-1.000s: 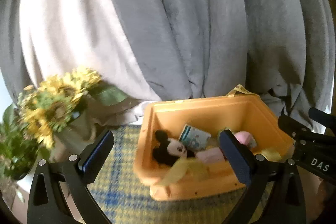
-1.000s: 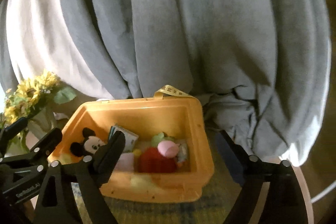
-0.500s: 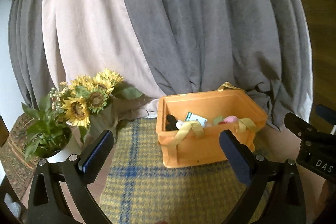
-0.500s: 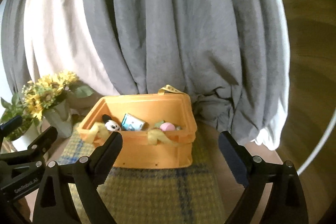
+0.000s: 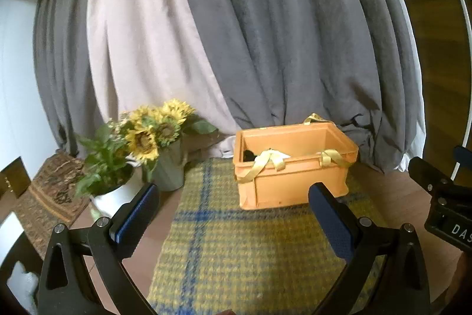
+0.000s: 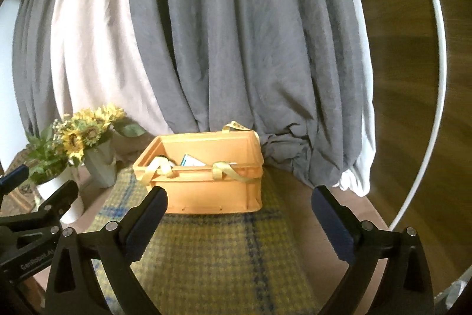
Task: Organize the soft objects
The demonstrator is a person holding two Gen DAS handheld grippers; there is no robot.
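Soft objects lie out of reach of both tools, tucked in the orange crate (image 5: 295, 182) beyond them; nearest the cameras, the left tool (image 5: 233, 204) stands wide with nothing between its blue pads, and the right tool (image 6: 239, 207) is opening, its gap bare too, both tilted slightly downward over the yellow-and-blue plaid mat (image 5: 250, 250). Farther on, the crate sits on the mat's far end, long side across the view, pale yellow straps (image 6: 230, 169) draped over its rim; only a black plush bit (image 5: 249, 154) and a white-blue packet (image 6: 190, 160) peek out. Sunflowers (image 5: 153, 132) stand left of it; grey curtains (image 6: 236, 34) hang behind.

"DAS" on the right gripper (image 5: 451, 226); "GenRobot.AI" on the left gripper (image 6: 29, 259).
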